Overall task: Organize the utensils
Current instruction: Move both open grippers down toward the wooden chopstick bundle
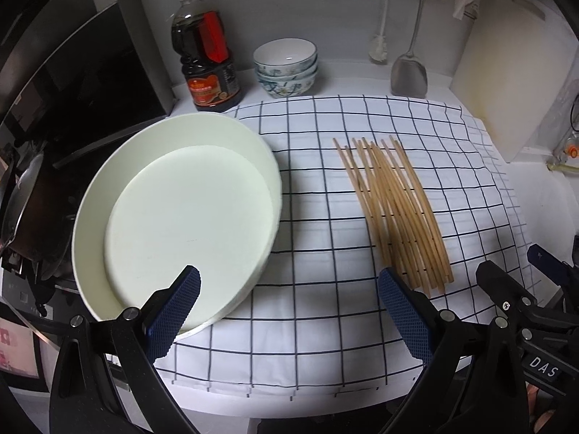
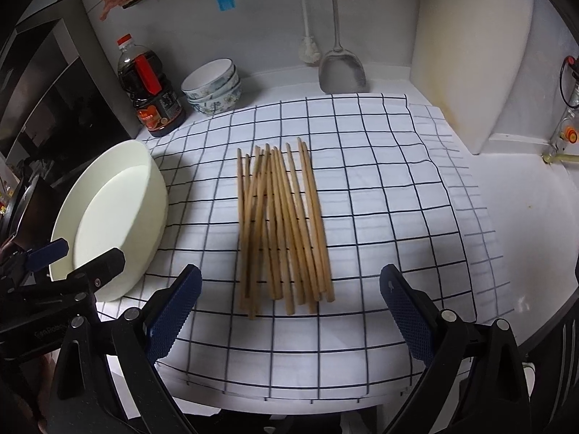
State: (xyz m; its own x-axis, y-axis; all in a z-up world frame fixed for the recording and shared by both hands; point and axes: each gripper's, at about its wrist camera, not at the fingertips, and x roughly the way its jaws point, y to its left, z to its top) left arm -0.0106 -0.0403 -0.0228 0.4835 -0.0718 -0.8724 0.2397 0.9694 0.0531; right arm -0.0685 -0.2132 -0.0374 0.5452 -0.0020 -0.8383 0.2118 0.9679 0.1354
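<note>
Several wooden chopsticks (image 2: pixel 282 231) lie in a loose bundle on the checked cloth (image 2: pixel 398 199), long axes running away from you, near ends fanned toward the right gripper (image 2: pixel 289 311). Your right gripper sits dead ahead of them, jaws spread wide, holding nothing; the bundle falls between its fingers' line. Your left gripper (image 1: pixel 289 311), also spread and empty, has the chopsticks off to its right and the white round tray (image 1: pixel 94 209) to its left. Right is nearer, I judge.
</note>
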